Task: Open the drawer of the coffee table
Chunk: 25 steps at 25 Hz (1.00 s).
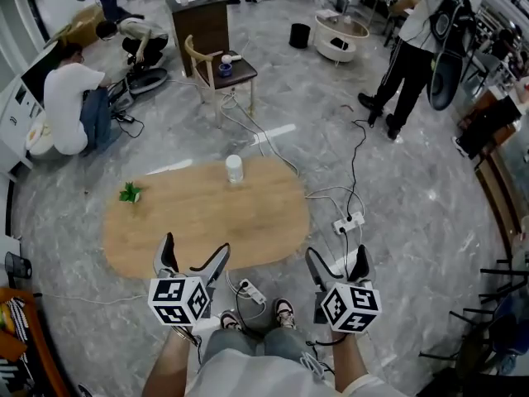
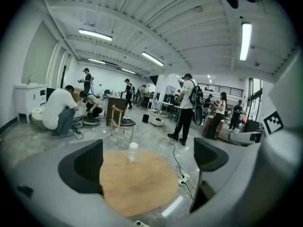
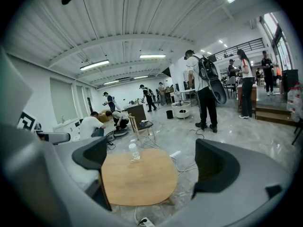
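An oval wooden coffee table (image 1: 207, 217) stands on the marble floor in front of me; its top also fills the gap between the jaws in the left gripper view (image 2: 137, 181) and the right gripper view (image 3: 139, 176). No drawer shows from any view. My left gripper (image 1: 195, 259) hangs open over the table's near edge. My right gripper (image 1: 337, 265) is open too, off the table's near right corner above the floor. Neither holds anything.
A clear bottle (image 1: 235, 169) with a white cap stands at the table's far edge, a small green plant (image 1: 130, 193) at its left end. A power strip (image 1: 252, 291) and cables lie by my feet, another strip (image 1: 347, 221) to the right. A wooden chair (image 1: 219, 73) and several people are beyond.
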Each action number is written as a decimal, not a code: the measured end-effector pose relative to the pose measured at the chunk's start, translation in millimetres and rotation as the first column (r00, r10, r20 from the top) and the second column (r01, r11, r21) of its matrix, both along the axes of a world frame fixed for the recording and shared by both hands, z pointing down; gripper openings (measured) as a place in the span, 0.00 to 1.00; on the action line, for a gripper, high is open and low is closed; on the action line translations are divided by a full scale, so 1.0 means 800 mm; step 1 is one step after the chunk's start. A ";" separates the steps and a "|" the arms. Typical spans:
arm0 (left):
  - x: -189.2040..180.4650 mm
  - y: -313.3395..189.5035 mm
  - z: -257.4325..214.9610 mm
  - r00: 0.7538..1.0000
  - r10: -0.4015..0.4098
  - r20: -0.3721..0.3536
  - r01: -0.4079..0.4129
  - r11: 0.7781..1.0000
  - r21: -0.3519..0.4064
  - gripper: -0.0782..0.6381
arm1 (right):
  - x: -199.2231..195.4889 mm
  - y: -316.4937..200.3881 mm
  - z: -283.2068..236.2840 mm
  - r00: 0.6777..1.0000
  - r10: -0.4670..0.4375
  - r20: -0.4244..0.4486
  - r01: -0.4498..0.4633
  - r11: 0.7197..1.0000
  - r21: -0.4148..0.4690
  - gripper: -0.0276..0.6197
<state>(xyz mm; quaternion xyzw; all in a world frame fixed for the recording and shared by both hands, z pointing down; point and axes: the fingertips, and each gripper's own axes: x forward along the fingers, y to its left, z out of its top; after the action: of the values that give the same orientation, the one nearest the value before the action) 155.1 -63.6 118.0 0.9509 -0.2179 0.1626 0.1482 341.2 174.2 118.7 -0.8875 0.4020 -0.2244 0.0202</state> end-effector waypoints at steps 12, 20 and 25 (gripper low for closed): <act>0.016 0.053 0.173 0.989 0.034 0.142 -0.017 0.992 -0.125 0.91 | -0.005 0.001 0.175 0.989 -0.071 0.129 0.074 0.997 -0.016 0.95; -0.004 0.079 0.352 0.948 0.065 0.313 0.001 0.978 -0.208 0.91 | -0.020 -0.003 0.362 0.959 -0.141 0.246 0.161 0.985 -0.063 0.95; 0.006 0.090 0.398 0.933 0.095 0.346 -0.014 0.973 -0.230 0.91 | -0.008 -0.010 0.427 0.950 -0.161 0.266 0.183 0.981 -0.059 0.95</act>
<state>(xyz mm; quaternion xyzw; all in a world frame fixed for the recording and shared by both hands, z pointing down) 159.9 8.0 436.4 0.8889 -0.1946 0.3589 0.2078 334.4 166.1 459.9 -0.8120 0.4622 -0.3560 0.0162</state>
